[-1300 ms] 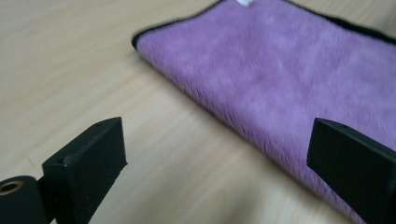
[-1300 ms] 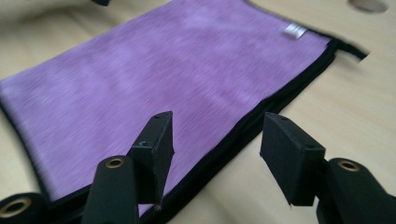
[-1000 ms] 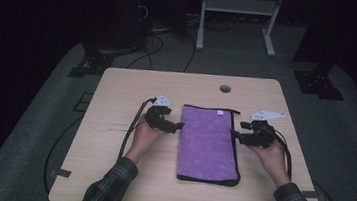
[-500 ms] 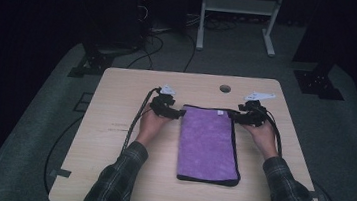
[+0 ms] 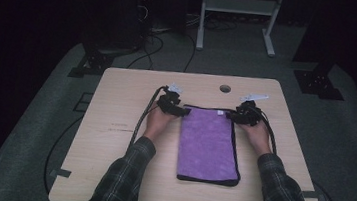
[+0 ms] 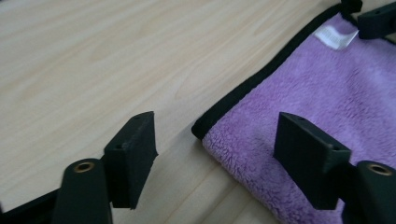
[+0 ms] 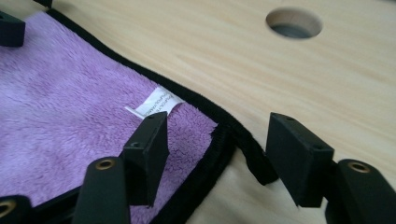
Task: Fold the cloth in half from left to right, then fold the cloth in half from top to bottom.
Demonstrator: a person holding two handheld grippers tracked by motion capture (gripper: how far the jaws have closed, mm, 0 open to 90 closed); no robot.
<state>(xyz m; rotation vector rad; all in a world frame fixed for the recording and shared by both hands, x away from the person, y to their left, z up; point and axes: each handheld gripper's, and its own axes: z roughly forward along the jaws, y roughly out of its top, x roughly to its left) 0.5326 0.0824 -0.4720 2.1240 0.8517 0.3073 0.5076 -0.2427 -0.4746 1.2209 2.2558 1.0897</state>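
A purple towel (image 5: 209,144) with black trim lies flat and folded on the wooden table (image 5: 123,125), its long side running away from me. My left gripper (image 5: 185,112) is at the towel's far left corner. In the left gripper view this gripper (image 6: 217,140) has the corner of the towel (image 6: 303,88) between its jaws, which have just been closing without touching the cloth. My right gripper (image 5: 229,116) is at the far right corner. Its open jaws (image 7: 222,140) straddle the trimmed corner of the towel (image 7: 70,107) beside a white label (image 7: 156,105).
A round cable hole (image 5: 225,89) sits in the table just beyond the towel. Cables trail from both grippers toward me. Dark floor, a white stand (image 5: 236,6) and black bases (image 5: 319,82) lie beyond the table's far edge.
Both hands have slid away from me along the towel's long sides, from its middle to its far corners. The towel has not moved.
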